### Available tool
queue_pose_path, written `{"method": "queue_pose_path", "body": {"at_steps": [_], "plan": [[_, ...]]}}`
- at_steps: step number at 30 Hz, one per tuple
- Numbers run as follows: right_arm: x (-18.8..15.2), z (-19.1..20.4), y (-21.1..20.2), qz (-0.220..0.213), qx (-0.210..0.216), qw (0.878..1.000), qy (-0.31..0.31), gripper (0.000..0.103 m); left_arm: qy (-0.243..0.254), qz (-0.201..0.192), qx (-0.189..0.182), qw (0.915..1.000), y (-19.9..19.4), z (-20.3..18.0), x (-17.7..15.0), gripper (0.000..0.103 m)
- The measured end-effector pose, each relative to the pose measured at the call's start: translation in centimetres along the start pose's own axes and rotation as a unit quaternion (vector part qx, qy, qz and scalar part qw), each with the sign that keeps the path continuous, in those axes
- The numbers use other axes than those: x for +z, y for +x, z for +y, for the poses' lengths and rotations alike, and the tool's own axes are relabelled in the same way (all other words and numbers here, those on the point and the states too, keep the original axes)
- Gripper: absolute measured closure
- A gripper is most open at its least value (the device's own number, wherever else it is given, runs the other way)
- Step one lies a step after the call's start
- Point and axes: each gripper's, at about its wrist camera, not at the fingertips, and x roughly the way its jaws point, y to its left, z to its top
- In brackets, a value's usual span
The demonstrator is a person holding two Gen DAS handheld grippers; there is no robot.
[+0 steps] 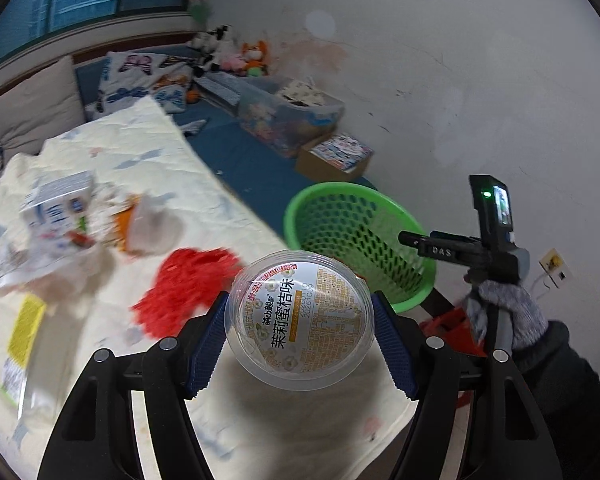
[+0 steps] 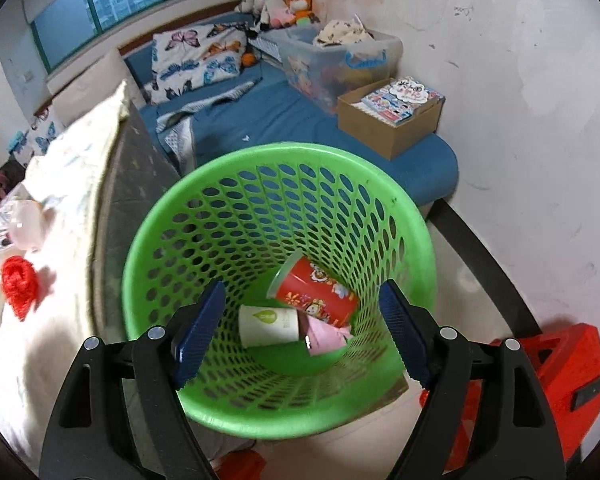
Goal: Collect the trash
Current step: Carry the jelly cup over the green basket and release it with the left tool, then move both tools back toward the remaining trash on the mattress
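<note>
Above the bed's edge, a clear jelly cup (image 1: 300, 320) is clamped in the left gripper (image 1: 300, 344) for carrying to the green basket (image 2: 278, 216), over which the right gripper (image 2: 300, 336) is held empty, jaws spread.

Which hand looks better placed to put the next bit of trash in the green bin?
Left. Its claw holds a clear plastic cup near the green bin; the right claw is empty over it.
</note>
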Motion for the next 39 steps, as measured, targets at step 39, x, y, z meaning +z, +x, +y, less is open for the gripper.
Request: {"method": "queue_pose_path", "body": {"at_steps": [39], "plan": [[-5.3, -3.4, -6.4, -0.034, 0.039, 0.996, 0.073, 0.023, 0.004, 0.080, -0.052, 0.9955, 13.5, -5.7, 4.7, 0.024]]}}
